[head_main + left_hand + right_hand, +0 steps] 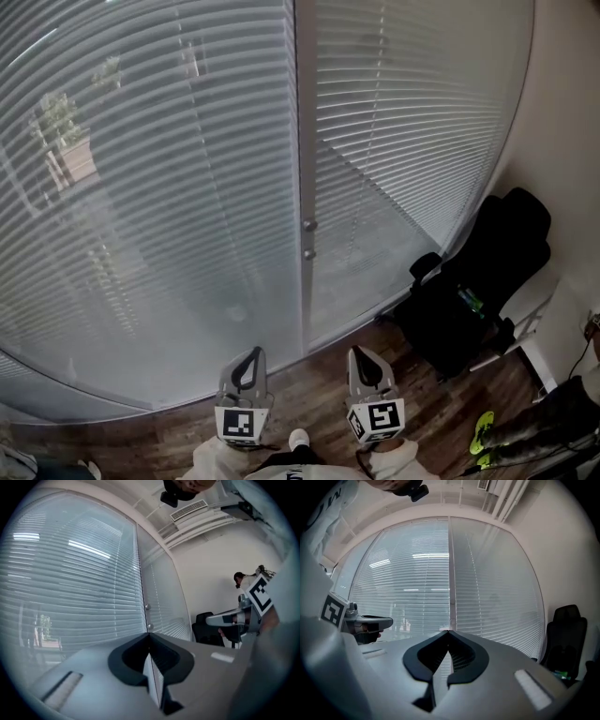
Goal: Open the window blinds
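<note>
The slatted white window blinds (169, 187) hang lowered over two tall panes, with their slats turned shut. A second blind (403, 131) covers the right pane. A vertical frame post (302, 141) with two small knobs (308, 226) divides them. My left gripper (249, 354) and right gripper (365, 353) are held side by side low in the head view, pointing at the window and well short of it. Both are shut with nothing between the jaws. The left gripper (149, 635) aims at the post, as does the right gripper (449, 632).
A black office chair (480, 281) stands by the white wall at the right. A person's shoe (298, 438) is between the grippers on the wood floor (309, 394). A yellow-green shoe (482, 431) lies at the lower right.
</note>
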`<state>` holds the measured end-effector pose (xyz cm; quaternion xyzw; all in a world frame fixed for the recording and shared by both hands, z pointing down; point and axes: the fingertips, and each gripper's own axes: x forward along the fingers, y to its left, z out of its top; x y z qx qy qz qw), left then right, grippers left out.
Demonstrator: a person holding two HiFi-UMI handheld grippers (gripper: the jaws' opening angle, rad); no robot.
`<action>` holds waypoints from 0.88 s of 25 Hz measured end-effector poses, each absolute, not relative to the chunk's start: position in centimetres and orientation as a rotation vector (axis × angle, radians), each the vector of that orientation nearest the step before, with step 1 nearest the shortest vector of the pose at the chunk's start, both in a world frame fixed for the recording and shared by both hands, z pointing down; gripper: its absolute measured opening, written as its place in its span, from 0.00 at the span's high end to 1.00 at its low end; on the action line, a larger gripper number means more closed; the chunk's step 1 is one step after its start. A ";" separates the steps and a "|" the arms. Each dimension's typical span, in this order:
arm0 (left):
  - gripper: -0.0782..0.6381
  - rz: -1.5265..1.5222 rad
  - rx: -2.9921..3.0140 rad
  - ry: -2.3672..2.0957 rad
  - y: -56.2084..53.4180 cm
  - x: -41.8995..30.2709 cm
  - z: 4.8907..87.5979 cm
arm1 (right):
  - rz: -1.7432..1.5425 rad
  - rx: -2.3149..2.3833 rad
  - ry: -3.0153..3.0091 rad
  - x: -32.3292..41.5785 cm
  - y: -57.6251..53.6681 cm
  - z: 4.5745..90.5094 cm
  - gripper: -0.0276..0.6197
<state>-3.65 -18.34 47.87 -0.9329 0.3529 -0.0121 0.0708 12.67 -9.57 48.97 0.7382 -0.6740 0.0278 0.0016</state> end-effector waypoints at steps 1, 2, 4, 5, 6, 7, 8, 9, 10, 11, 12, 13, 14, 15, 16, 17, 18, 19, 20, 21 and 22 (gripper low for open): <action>0.89 -0.022 -2.813 1.061 -18.5 -3.7 47.7 | 0.086 2.315 -2.113 12.6 -9.9 48.9 0.95; 0.89 -0.012 -2.818 1.059 -18.8 -3.7 47.5 | 0.087 2.315 -2.112 12.4 -10.2 48.7 0.95; 0.89 -0.017 -2.817 1.049 -19.0 -3.6 47.3 | 0.086 2.315 -2.114 12.4 -10.6 48.5 0.95; 0.89 -0.023 -2.815 1.044 -19.0 -3.5 47.3 | 0.081 2.314 -2.116 12.4 -10.6 48.5 0.95; 0.89 -0.030 -2.813 1.043 -19.0 -3.5 47.4 | 0.076 2.313 -2.116 12.3 -10.7 48.4 0.95; 0.89 -0.032 -2.814 1.046 -19.0 -3.6 47.5 | 0.071 2.311 -2.117 12.2 -10.7 48.3 0.95; 0.89 -0.027 -2.817 1.054 -19.0 -3.7 47.4 | 0.066 2.309 -2.117 12.2 -10.8 48.2 0.95; 0.89 -0.020 -2.818 1.063 -19.1 -3.7 47.4 | 0.062 2.308 -2.118 12.2 -10.8 48.2 0.95; 0.89 -0.017 -2.819 1.071 -19.2 -3.8 47.4 | 0.060 2.307 -2.118 12.2 -10.8 48.2 0.95; 0.89 -0.018 -2.820 1.081 -19.3 -3.9 47.5 | 0.062 2.307 -2.118 12.2 -10.8 48.2 0.95; 0.89 -0.020 -2.821 1.088 -19.4 -4.1 47.7 | 0.066 2.308 -2.117 12.0 -10.9 48.3 0.95; 0.89 -0.026 -2.818 1.092 -19.7 -4.4 47.8 | 0.068 2.307 -2.116 11.8 -11.1 48.3 0.95; 0.89 -0.033 -2.814 1.097 -20.0 -4.7 47.9 | 0.064 2.303 -2.118 11.6 -11.3 48.2 0.95; 0.89 -0.035 -2.811 1.104 -20.2 -4.8 47.9 | 0.057 2.299 -2.121 11.5 -11.6 48.0 0.95; 0.89 -0.032 -2.806 1.114 -20.4 -4.8 47.7 | 0.052 2.294 -2.126 11.5 -11.8 47.8 0.95; 0.89 -0.028 -2.800 1.122 -20.6 -4.6 47.6 | 0.050 2.291 -2.131 11.8 -12.0 47.8 0.95; 0.89 -0.028 -2.793 1.128 -20.7 -4.4 47.6 | 0.051 2.289 -2.137 12.1 -12.2 47.9 0.95; 0.89 -0.031 -2.789 1.135 -20.8 -4.2 47.9 | 0.051 2.286 -2.143 12.3 -12.4 48.0 0.95; 0.89 -0.033 -2.789 1.144 -20.9 -4.2 48.1 | 0.048 2.281 -2.150 12.4 -12.7 48.0 0.95; 0.89 -0.033 -2.790 1.154 -21.1 -4.3 48.3 | 0.040 2.273 -2.157 12.4 -13.1 47.8 0.95; 0.89 -0.034 -2.786 1.165 -21.3 -4.4 48.2 | 0.031 2.263 -2.166 12.3 -13.6 47.6 0.95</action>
